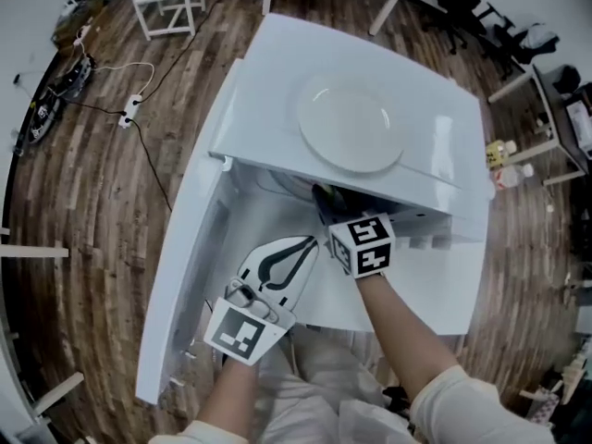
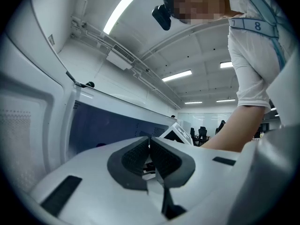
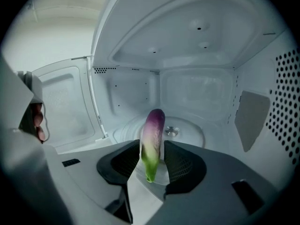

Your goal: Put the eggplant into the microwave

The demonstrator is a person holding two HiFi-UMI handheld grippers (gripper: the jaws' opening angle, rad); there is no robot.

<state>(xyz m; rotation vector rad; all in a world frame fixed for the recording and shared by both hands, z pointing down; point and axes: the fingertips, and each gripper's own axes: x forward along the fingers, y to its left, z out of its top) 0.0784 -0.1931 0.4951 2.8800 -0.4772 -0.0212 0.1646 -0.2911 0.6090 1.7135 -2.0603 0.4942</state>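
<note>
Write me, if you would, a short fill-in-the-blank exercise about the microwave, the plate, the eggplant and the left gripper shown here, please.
1. A white plate lies on ___ of the microwave.
2. The microwave's door stands ___.
3. The left gripper has its jaws ___, with nothing between them.
4. The eggplant is purple with a ___ end.
Missing words: top; open; shut; green.

Long white ceiling strip lamps [image 2: 119,11] light the boxy white microwave [image 1: 268,91] brightly and evenly; its cavity mouth lies in shadow. Fisheye bending warps every view's edges; black corners ring both gripper views.
</note>
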